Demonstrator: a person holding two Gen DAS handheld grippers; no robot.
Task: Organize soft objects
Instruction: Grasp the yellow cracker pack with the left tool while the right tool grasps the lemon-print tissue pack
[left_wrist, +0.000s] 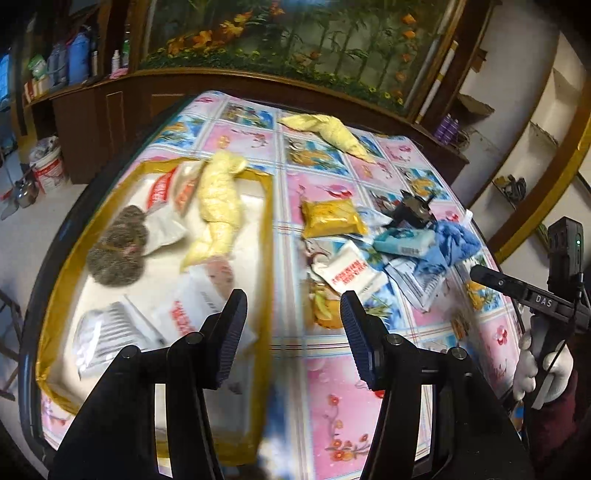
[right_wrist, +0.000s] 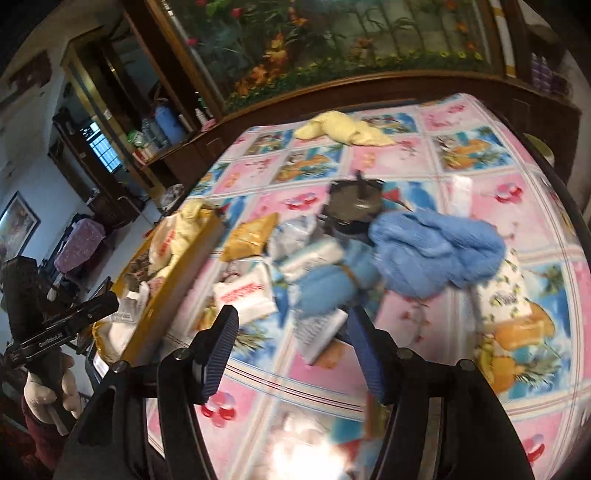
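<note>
Yellow-rimmed tray (left_wrist: 266, 236) sits on the left of the patterned tablecloth (left_wrist: 332, 373), holding a pale yellow cloth (left_wrist: 218, 206), a grey scrubber (left_wrist: 118, 251) and white packets (left_wrist: 107, 332) whose red print is too blurred to read. In the right wrist view the tray is seen only edge-on, its contents mostly hidden.

Loose pile right of the tray: orange packet (left_wrist: 330, 218), white packet with red writing (left_wrist: 349, 275), blue towel (right_wrist: 436, 251), a dark metal object (right_wrist: 354, 206) I cannot identify. A second yellow cloth (right_wrist: 347, 131) lies well apart near the far edge. Only the right view shows a lemon-print packet (right_wrist: 506, 291).

Left gripper (left_wrist: 293, 332): jaws partly apart, nothing between. Right gripper (right_wrist: 291, 350): same, empty, above the pile. "DAS" is readable on the right gripper, "GenRobot.AI" on the left. White gloved hand (left_wrist: 535, 365) is cut off by the frame edge.
</note>
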